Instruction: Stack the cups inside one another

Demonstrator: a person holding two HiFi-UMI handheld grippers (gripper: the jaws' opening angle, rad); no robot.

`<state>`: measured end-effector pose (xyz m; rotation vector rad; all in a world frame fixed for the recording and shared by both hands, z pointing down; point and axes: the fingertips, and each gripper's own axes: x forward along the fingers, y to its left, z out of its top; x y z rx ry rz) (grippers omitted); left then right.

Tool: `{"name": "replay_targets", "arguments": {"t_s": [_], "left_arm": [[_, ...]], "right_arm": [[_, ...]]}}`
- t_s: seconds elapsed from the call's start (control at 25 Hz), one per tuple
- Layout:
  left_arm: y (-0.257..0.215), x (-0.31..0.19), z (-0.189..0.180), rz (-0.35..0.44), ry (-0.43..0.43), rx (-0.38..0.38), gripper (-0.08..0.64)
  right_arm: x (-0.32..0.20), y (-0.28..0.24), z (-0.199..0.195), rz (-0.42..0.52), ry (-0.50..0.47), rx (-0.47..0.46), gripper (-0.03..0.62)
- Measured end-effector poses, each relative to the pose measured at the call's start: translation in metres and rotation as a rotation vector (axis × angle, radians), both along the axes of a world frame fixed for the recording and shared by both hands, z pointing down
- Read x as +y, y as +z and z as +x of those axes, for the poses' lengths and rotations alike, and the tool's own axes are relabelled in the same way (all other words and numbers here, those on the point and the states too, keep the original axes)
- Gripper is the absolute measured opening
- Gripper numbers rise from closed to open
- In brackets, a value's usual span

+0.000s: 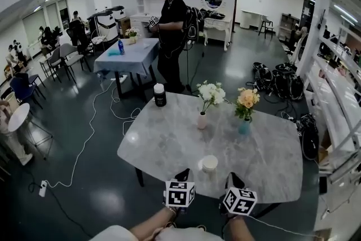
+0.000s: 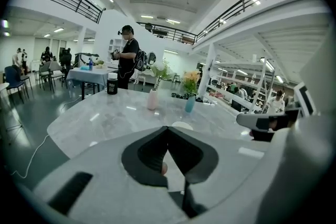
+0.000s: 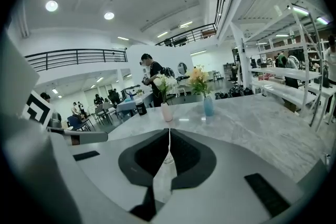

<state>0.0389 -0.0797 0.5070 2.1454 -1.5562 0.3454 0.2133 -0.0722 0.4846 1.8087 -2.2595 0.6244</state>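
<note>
A cream cup stands upright near the front edge of the grey marble table; I cannot tell whether other cups sit inside it. My left gripper is just left of the cup and nearer to me, jaws shut with nothing between them. In the left gripper view the cup's rim peeks over the closed gripper. My right gripper is to the right of the cup, also apart from it. In the right gripper view its jaws meet in a thin line and hold nothing.
A pink vase of white flowers and a blue vase of orange flowers stand mid-table. A black jar sits at the far left corner. A person stands beyond the table, and cables run across the floor.
</note>
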Motion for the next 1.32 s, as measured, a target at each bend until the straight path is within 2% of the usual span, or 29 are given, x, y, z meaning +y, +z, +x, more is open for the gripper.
{"name": "replay_targets", "arguments": {"t_s": [0.16, 0.36, 1.32], "left_arm": [[-0.011, -0.001, 0.004, 0.028, 0.029, -0.006, -0.005], [-0.009, 0.004, 0.008, 0.014, 0.041, 0.008, -0.005], [-0.002, 0.007, 0.007, -0.002, 0.034, 0.004, -0.005]], "right_arm": [[0.004, -0.008, 0.0, 0.007, 0.009, 0.012, 0.012], [0.013, -0.005, 0.0, -0.012, 0.009, 0.032, 0.008], [0.014, -0.002, 0.001, -0.025, 0.002, 0.03, 0.006]]}}
